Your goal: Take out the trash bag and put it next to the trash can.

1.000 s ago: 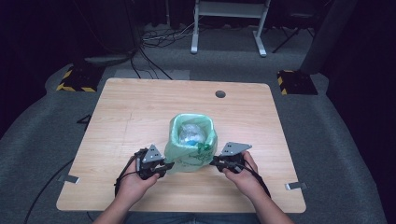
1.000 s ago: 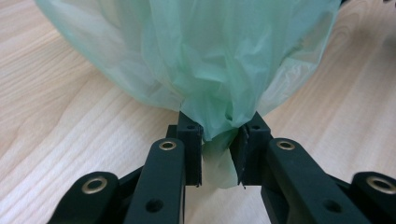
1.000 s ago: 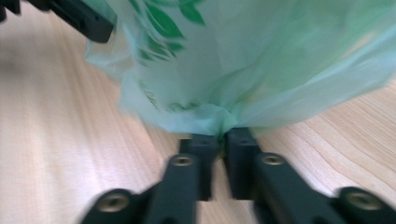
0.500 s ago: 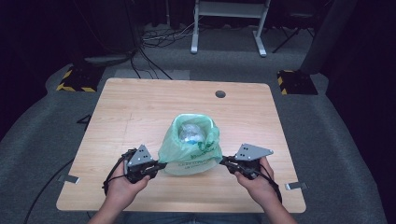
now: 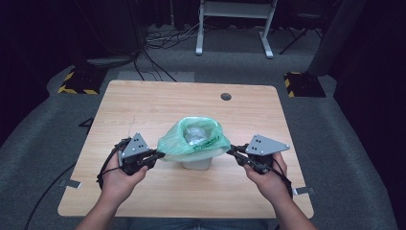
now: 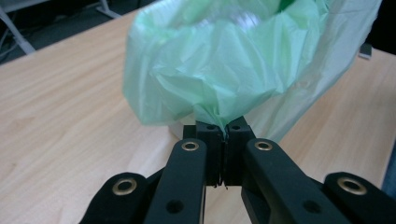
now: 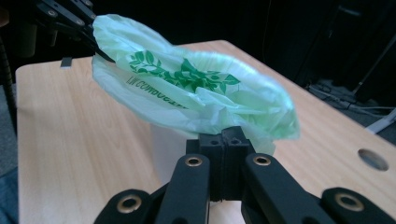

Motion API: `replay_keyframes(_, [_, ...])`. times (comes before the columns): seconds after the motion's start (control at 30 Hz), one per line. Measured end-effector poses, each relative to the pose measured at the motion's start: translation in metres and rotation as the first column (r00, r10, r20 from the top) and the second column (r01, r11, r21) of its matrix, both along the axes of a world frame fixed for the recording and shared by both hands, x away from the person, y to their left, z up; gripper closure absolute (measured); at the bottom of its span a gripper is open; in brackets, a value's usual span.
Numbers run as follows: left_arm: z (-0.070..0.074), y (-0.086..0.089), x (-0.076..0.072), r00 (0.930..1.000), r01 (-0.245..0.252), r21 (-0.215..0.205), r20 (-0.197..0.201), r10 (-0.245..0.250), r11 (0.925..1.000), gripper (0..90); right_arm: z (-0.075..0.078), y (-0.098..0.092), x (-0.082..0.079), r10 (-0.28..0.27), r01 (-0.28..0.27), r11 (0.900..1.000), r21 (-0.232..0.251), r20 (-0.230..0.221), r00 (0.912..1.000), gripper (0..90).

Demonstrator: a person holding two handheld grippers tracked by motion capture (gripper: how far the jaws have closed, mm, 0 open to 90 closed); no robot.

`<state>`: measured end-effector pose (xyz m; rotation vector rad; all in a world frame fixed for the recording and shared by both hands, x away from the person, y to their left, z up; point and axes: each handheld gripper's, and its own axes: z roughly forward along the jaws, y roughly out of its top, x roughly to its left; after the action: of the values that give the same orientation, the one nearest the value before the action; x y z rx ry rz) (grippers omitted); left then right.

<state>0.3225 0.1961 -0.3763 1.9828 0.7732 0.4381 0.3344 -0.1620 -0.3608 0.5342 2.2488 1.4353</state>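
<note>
My left gripper [image 5: 160,155] has just been closing and now pinches the left edge of the green plastic bag [image 5: 194,141]; my right gripper [image 5: 231,151] is clamped on its right edge. The bag stretches between them over a white bin [image 5: 196,164] near the front of the wooden table [image 5: 143,105]. Grey carpet [image 5: 43,139] and cables [image 5: 158,40] lie around.

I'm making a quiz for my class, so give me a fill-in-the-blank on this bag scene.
1. The bag pinched by both grippers is ___ in colour.
2. The left gripper has its jaws ___ on the bag's edge.
3. The leaf print shows in the right gripper view, and its colour is dark ___.
4. The white bin under the bag stands on a ___ table.

Missing words: green; shut; green; wooden
</note>
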Motion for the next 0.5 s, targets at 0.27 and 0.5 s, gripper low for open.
replay_keyframes(0.27, [0.000, -0.004, 0.028, 0.9985, -0.054, 0.020, 0.014, 0.054, 0.9983, 88.7, 0.012, 0.006, 0.028, -0.031, 0.031, 0.999, -0.011, 0.012, 0.9994, 90.0])
replay_keyframes(0.5, [-0.010, -0.008, 0.046, 0.9970, -0.077, 0.035, 0.014, 0.076, 0.9964, 88.5, -0.001, 0.008, 0.057, -0.056, 0.055, 0.998, -0.020, -0.061, 0.9966, 90.0])
